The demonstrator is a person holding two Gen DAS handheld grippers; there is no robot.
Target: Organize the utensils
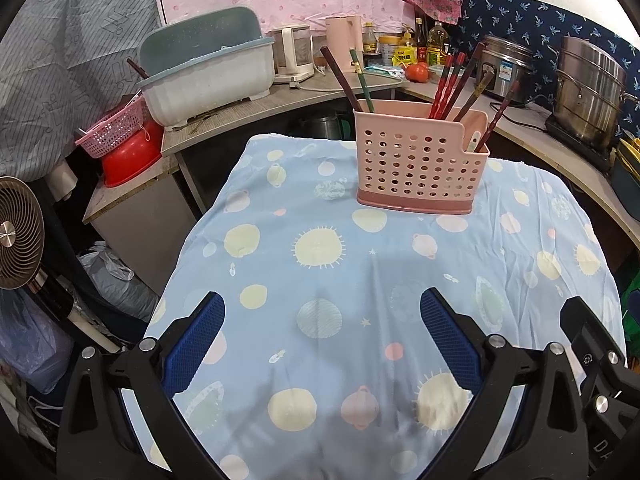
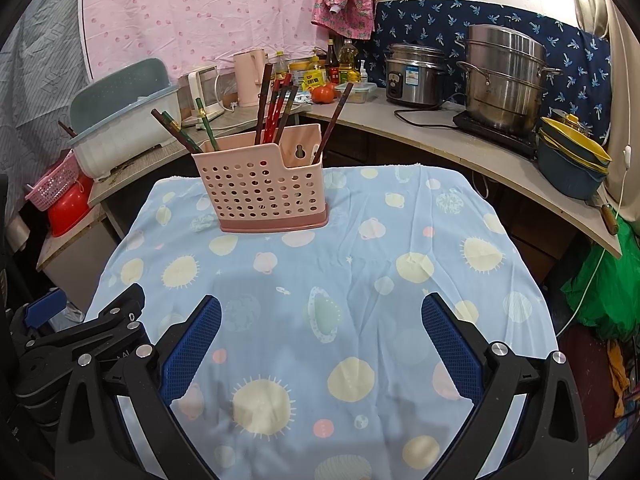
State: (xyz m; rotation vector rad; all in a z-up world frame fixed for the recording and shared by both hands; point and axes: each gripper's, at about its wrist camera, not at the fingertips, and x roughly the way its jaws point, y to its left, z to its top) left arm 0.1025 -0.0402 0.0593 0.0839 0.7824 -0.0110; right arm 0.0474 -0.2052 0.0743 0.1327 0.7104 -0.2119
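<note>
ahead of each hand-held gripper the cloth-covered table [image 1: 320, 264] lies bare; only the pink holder [image 1: 420, 168] stands at its far edge (chopsticks [image 2: 276, 108] lean outward above it).

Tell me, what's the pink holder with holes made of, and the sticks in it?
The pink holder looks like molded plastic: smooth, matte, with evenly punched round holes. The chopsticks look like lacquered wood or maybe plastic; they're dark and red with a slight shine, so it's hard to be sure.

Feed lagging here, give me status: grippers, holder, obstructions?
Left gripper open, empty. Right gripper open, empty. Pink utensil holder upright, chopsticks inside. Tablecloth between bare.
</note>
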